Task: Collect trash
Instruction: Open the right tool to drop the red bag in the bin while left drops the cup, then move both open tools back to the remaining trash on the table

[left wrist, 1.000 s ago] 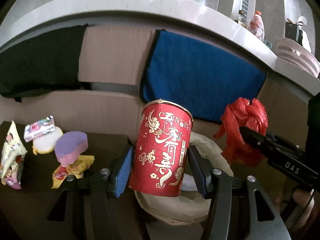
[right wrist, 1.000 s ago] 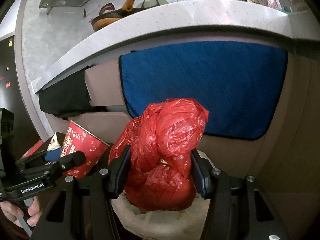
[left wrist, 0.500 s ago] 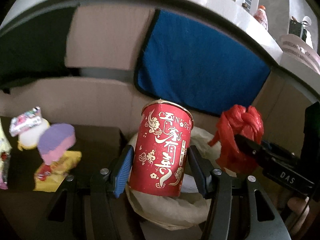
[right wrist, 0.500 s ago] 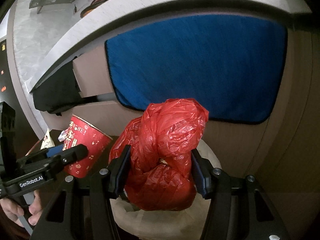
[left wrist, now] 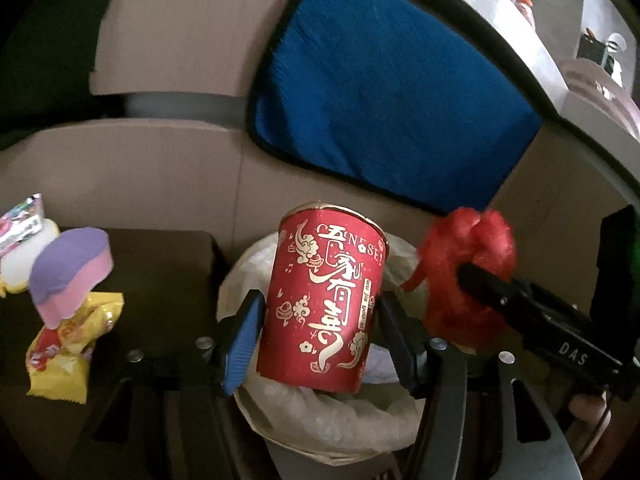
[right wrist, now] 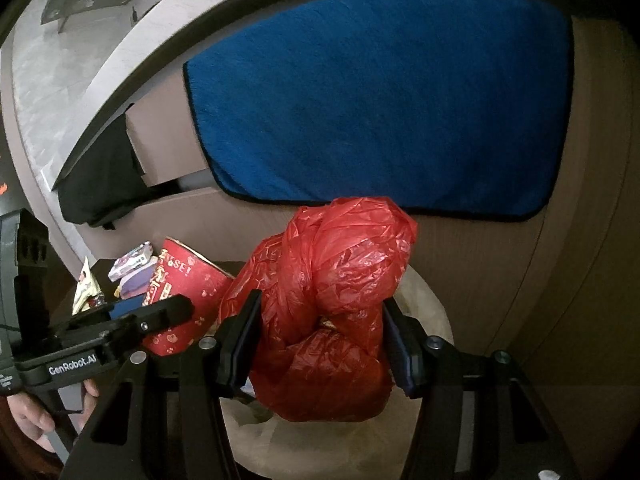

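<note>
A red paper cup with gold lettering (left wrist: 324, 300) stands upright between the pads of my left gripper (left wrist: 320, 340). Its jaws are opening, and the pads still touch the cup's sides. The cup hangs just over a bin lined with a pale bag (left wrist: 320, 432). To its right, a knotted red plastic bag (right wrist: 332, 304) fills my right gripper (right wrist: 320, 340). Those jaws are opening too, with the bag still bulging against both pads. It hangs over the same bin (right wrist: 428, 312). In the right wrist view the cup (right wrist: 188, 300) shows at the left.
A dark table (left wrist: 160, 264) left of the bin carries a purple-pink sponge (left wrist: 72, 268), a yellow wrapper (left wrist: 64, 344) and other packets. A blue towel (left wrist: 380, 100) hangs on the brown cabinet front behind. A person's hand (right wrist: 28, 420) grips the left tool.
Both grippers have sunk towards the bin and tipped downward; the counter top has slid out of the top of both views. Both pairs of jaws stand slightly wider around the cup and the bag.
</note>
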The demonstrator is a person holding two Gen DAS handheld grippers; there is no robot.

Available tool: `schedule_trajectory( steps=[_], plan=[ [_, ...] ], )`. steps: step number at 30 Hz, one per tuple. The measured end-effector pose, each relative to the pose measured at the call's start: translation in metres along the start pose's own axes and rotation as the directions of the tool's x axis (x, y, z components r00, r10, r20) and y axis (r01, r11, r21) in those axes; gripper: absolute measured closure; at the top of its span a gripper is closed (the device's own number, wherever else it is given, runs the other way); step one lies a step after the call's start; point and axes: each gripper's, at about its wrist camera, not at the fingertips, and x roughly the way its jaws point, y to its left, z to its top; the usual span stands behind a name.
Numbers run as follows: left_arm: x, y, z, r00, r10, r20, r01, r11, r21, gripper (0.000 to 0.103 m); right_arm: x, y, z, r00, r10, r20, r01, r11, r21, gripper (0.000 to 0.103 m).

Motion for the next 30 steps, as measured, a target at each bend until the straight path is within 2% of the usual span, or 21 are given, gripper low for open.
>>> schedule_trajectory(
  steps=[2, 8, 13, 17, 22, 27, 29, 30],
  plan=[
    [0.000, 0.004, 0.003, 1.000, -0.011, -0.006, 0.011, 1.000, -0.010, 0.043, 0.001, -0.002, -0.001, 1.000, -0.011, -0.002, 0.011, 1.000, 0.012, 0.037],
    [-0.024, 0.031, 0.013, 0.998, -0.057, 0.020, 0.059, 0.990, -0.126, 0.043, -0.008, -0.006, -0.002, 1.000, -0.018, 0.011, 0.018, 0.999, 0.028, 0.035],
    [-0.066, 0.062, 0.012, 0.996, 0.035, 0.079, -0.023, 0.988, -0.151, 0.043, -0.017, -0.005, -0.005, 1.000, -0.011, 0.014, 0.011, 0.999, 0.047, 0.035],
    [-0.102, 0.097, -0.002, 0.985, 0.138, 0.101, -0.121, 0.979, -0.161, 0.043, -0.024, 0.001, -0.007, 1.000, -0.006, 0.021, 0.005, 0.999, 0.053, 0.035],
    [-0.150, 0.156, -0.027, 0.956, 0.276, 0.104, -0.246, 0.941, -0.234, 0.043, -0.024, 0.022, -0.008, 0.998, 0.066, 0.011, -0.066, 0.996, 0.055, 0.035],
    [-0.198, 0.223, -0.040, 0.897, 0.422, 0.135, -0.358, 0.870, -0.339, 0.043, -0.019, 0.055, -0.009, 0.994, 0.108, 0.009, -0.108, 0.994, 0.020, 0.035],
    [-0.208, 0.247, -0.041, 0.892, 0.433, 0.131, -0.360, 0.855, -0.374, 0.043, -0.015, 0.069, -0.010, 0.992, 0.127, 0.002, -0.127, 0.992, 0.011, 0.035],
    [-0.212, 0.259, -0.042, 0.898, 0.421, 0.129, -0.344, 0.854, -0.391, 0.043, -0.012, 0.078, -0.010, 0.990, 0.138, -0.003, -0.138, 0.990, 0.003, 0.035]
  ],
)
